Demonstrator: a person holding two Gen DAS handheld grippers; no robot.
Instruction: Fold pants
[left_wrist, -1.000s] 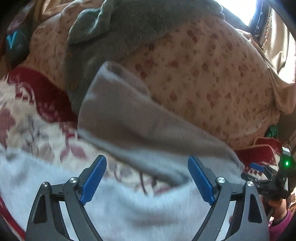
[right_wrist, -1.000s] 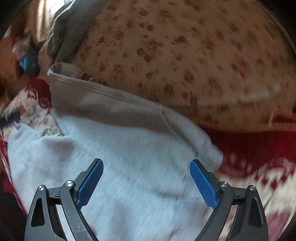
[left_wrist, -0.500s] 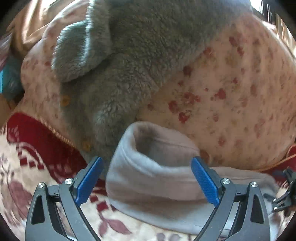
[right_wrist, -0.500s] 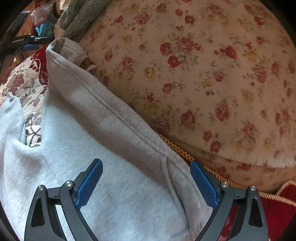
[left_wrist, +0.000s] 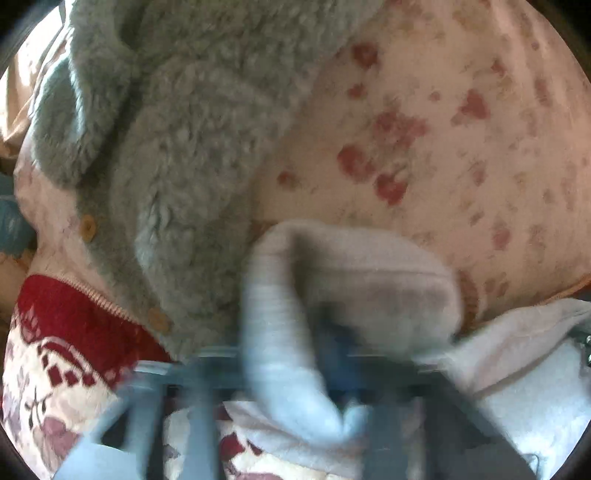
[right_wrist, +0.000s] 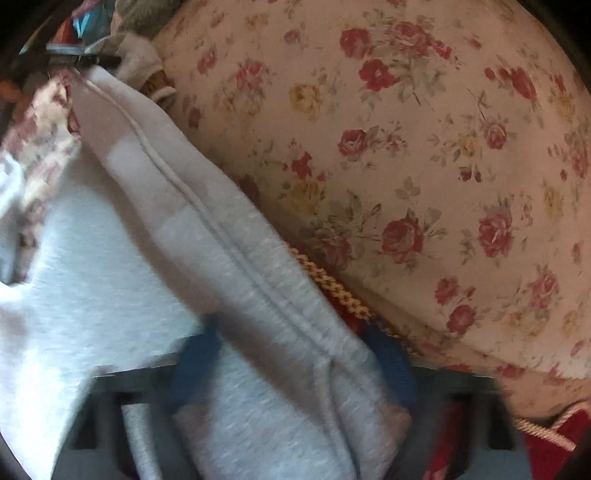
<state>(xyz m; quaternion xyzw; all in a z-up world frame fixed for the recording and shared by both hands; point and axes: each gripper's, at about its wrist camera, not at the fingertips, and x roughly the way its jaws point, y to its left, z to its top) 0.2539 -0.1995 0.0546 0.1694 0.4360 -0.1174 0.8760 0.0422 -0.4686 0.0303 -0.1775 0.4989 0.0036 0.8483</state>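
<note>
The grey sweatpants (right_wrist: 229, 266) lie against the foot of a big floral cushion (right_wrist: 424, 155), which serves here as the landmark; their waistband edge runs along the cushion's lower left side, just beside a braided gold cord (right_wrist: 332, 284) at the cushion's base. In the right wrist view the right gripper (right_wrist: 291, 365) sits at that waistband corner, below the cushion, with its blue pads (right_wrist: 194, 354) on either side of the thick grey fold; the pads look drawn in close to the cloth, but the frame is blurred and I cannot tell whether they actually pinch it. In the left wrist view the left gripper (left_wrist: 314, 373) is badly smeared by motion; a bunched end of the sweatpants (left_wrist: 354, 280) rises between its fingers, directly beneath the cushion (left_wrist: 461, 129), and a strip of the fabric drapes over the frame of the tool, so its jaws seem narrowed around the cloth, though I cannot say for sure. A fluffy grey fleece garment (left_wrist: 177, 147) with round buttons lies over the cushion's left part, touching the raised pants end. Under all of it, below the cushion, spreads a red and cream patterned blanket (left_wrist: 59, 354).
</note>
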